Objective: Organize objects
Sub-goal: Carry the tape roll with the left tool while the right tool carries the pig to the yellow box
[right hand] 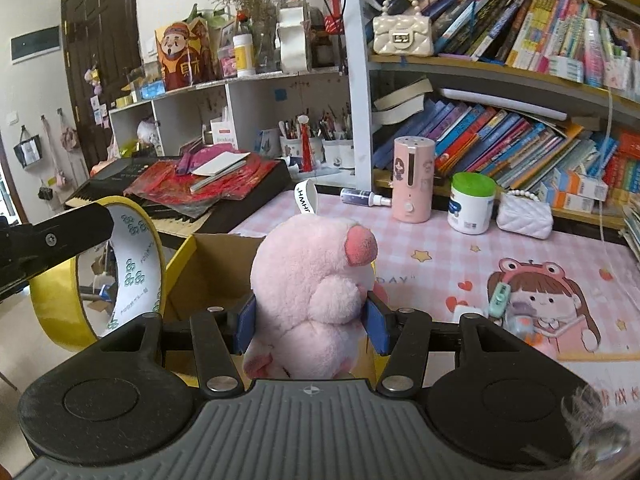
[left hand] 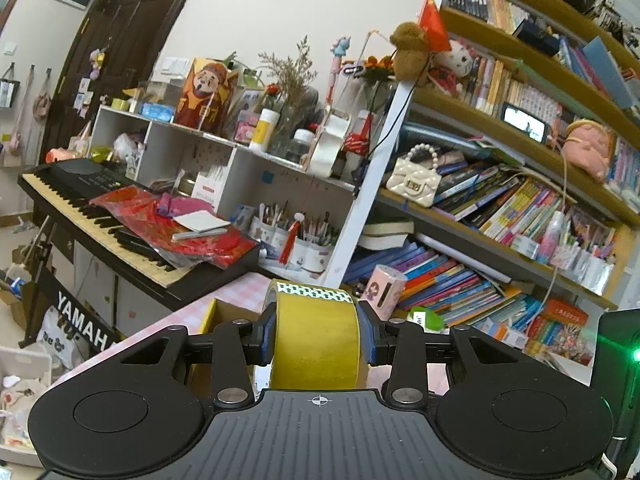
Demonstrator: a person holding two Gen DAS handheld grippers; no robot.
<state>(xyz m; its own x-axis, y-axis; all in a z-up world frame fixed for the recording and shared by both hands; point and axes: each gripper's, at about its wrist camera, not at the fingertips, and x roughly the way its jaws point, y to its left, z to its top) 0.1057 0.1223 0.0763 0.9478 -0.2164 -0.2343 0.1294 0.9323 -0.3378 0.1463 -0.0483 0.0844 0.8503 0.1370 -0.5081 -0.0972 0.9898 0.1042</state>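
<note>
Holding two things at once, I have my left gripper (left hand: 318, 336) pinching a roll of yellow tape (left hand: 314, 336) across its width, the blue pads pressed against both flat sides so the roll stands on edge between the fingers. From the right wrist view the same roll of tape (right hand: 120, 268) shows its white printed inner face, hanging in the air just to the left of an open cardboard box (right hand: 216, 264), with one black finger (right hand: 56, 236) of the left gripper across its top.

My right gripper (right hand: 312, 322) is clamped on a pink plush toy (right hand: 316, 296); the blue pads squeeze its soft body from both sides. A white label sticks up from the top of the plush. The toy is lifted above the near edge of the cardboard box, which sits at the left end of the bench (right hand: 440, 256), covered by a pink checked mat with a cartoon girl printed on it.

Farther back on the bench stand a pink cylindrical humidifier (right hand: 414, 180), a white jar with a green lid (right hand: 471, 204) just beside it, and a small white quilted purse (right hand: 525, 214) near the jar. A small dark spray bottle (right hand: 362, 197) lies on its side to the left of the humidifier. A keyboard (right hand: 180, 192) piled with red papers sits to the left of the bench, beyond the box. Crowded bookshelves (right hand: 520, 128) rise behind the bench.
</note>
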